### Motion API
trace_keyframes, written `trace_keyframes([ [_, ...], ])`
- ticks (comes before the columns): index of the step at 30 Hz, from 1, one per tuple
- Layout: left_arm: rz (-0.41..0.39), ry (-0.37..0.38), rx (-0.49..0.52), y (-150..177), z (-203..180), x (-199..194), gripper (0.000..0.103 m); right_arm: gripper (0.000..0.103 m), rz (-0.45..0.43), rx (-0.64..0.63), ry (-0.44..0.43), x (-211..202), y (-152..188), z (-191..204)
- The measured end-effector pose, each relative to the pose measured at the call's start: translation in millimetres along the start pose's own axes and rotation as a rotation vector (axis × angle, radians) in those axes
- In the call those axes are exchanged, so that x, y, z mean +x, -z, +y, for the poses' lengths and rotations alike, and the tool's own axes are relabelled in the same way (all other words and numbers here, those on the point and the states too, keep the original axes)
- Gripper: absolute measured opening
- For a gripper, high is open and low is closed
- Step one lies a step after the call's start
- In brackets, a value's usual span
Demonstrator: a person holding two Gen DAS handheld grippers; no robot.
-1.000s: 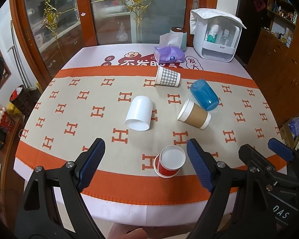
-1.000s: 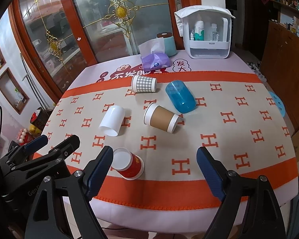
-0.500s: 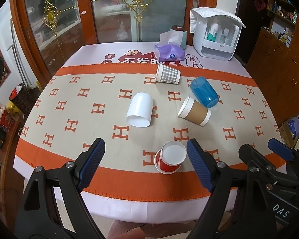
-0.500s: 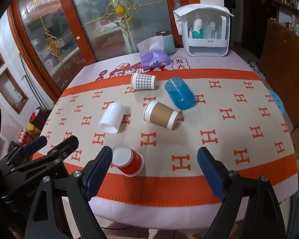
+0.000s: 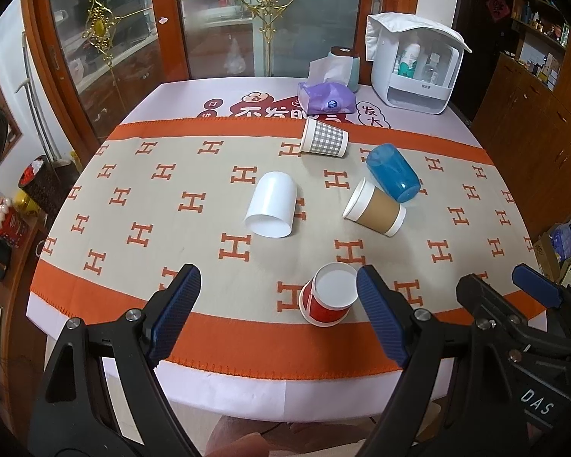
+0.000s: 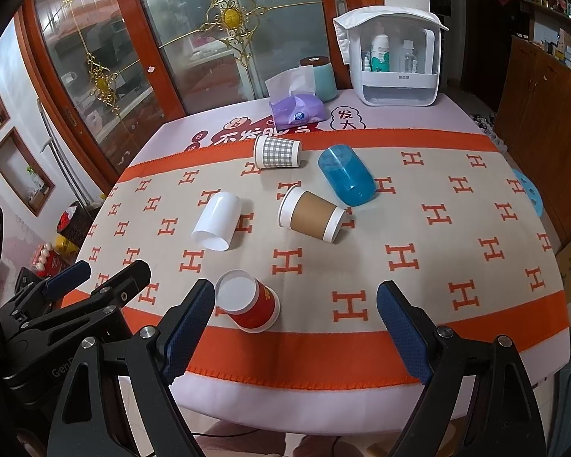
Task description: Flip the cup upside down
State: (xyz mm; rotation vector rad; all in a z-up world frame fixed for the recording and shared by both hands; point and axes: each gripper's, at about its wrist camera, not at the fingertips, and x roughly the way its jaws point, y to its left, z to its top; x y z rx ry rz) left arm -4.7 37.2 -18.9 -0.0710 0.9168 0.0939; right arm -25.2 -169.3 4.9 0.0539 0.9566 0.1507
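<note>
Several cups lie on their sides on the orange-and-beige cloth: a red paper cup nearest the front edge, a white cup, a brown-sleeved cup, a blue plastic cup and a grey checked cup. My left gripper is open and empty, above the front edge, its right finger beside the red cup. My right gripper is open and empty, just right of the red cup.
A purple tissue pack, a teal roll and a white organiser box stand at the table's far side. Wooden glass doors lie behind, a cabinet at right. The right gripper's body shows in the left wrist view.
Both grippers have drawn back slightly from the table, so the cups sit a little farther away. No cup has moved. Both stay open.
</note>
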Motion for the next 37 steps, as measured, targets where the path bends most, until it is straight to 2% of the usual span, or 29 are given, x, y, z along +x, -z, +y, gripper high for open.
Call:
trace_keyframes([
  [16,0.000,-0.001,0.001,0,1,-1,0.082,0.088,0.001,0.001,-0.001,0,-1,1],
  [30,0.001,-0.009,-0.009,7,12,-6,0.082,0.088,0.010,-0.010,-0.008,2,10,22],
  [37,0.014,-0.009,-0.008,5,16,-1,0.082,0.088,0.035,-0.001,-0.019,12,2,17],
])
